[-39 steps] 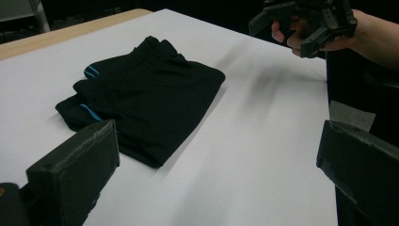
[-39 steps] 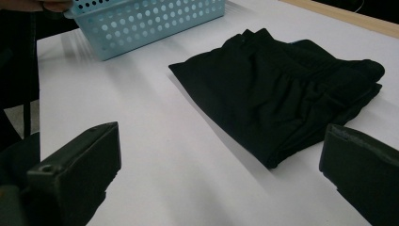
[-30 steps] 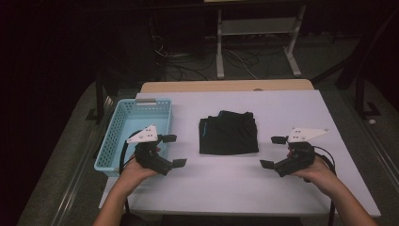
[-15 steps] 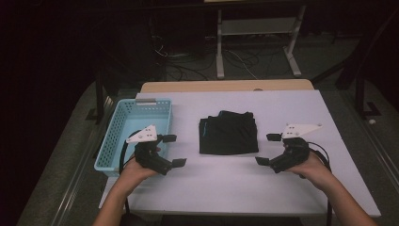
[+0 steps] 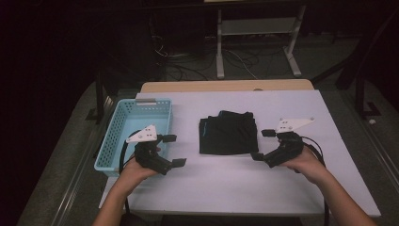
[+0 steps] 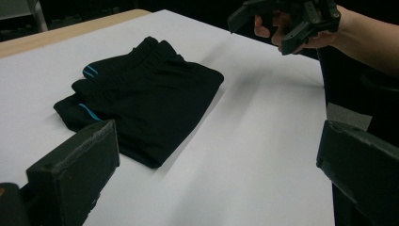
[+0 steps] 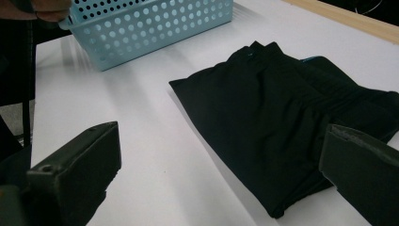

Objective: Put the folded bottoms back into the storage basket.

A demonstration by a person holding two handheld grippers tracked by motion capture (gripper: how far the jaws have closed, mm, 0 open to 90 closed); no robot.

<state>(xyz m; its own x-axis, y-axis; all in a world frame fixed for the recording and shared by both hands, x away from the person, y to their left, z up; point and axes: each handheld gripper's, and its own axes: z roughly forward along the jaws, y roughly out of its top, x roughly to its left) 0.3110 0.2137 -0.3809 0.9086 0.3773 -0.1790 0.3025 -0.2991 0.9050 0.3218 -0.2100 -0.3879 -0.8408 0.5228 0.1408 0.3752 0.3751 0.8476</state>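
A folded black garment [image 5: 228,133] with thin blue trim lies at the middle of the white table [image 5: 235,179]. In the left gripper view the garment [image 6: 146,94] sits ahead of my jaws, and in the right gripper view the garment [image 7: 291,117] spreads close in front. My left gripper [image 5: 173,150] hovers open to the garment's left, beside the basket. My right gripper [image 5: 262,144] is open, its jaws close to the garment's right front corner. Nothing is held between either pair of jaws. The right gripper [image 6: 263,26] shows far off in the left gripper view.
A light blue perforated basket [image 5: 117,136] stands at the table's left edge, and the basket [image 7: 155,26] appears empty. A wooden strip [image 5: 226,86] runs along the far edge. A metal stand [image 5: 256,42] and cables lie on the dark floor behind.
My right gripper has moved left toward the garment's right front corner. The left gripper and the garment have stayed where they were.
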